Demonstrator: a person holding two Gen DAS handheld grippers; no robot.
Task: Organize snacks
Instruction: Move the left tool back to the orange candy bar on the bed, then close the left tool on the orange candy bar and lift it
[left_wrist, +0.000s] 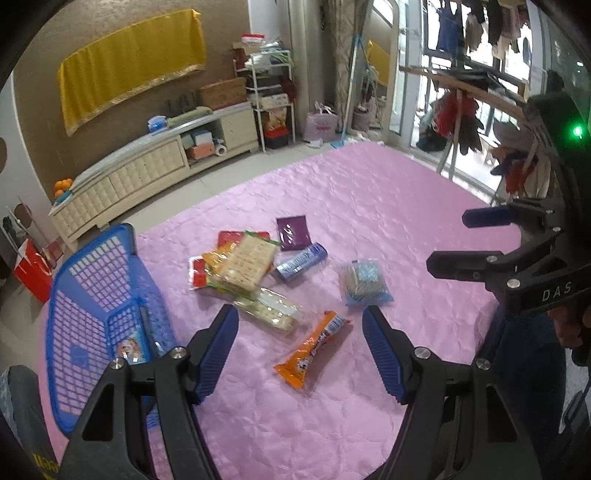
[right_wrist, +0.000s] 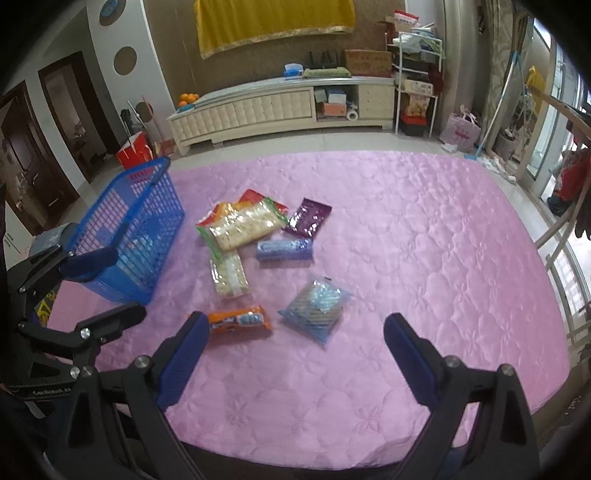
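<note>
On the pink bed (right_wrist: 406, 229), snacks lay right of the blue basket (right_wrist: 129, 236). The orange packet (left_wrist: 312, 349) lay flat, its long axis diagonal in the left view. Left gripper (left_wrist: 300, 356) and right gripper (right_wrist: 291, 360) hung above, jaws wide apart, empty.

pink quilted bedspread (right_wrist: 406, 240), yellow cloth (right_wrist: 273, 22) hanging on the wall over a long cream cabinet (right_wrist: 258, 107) with oranges (right_wrist: 188, 98) on it, red bag (right_wrist: 135, 149) beside
</note>
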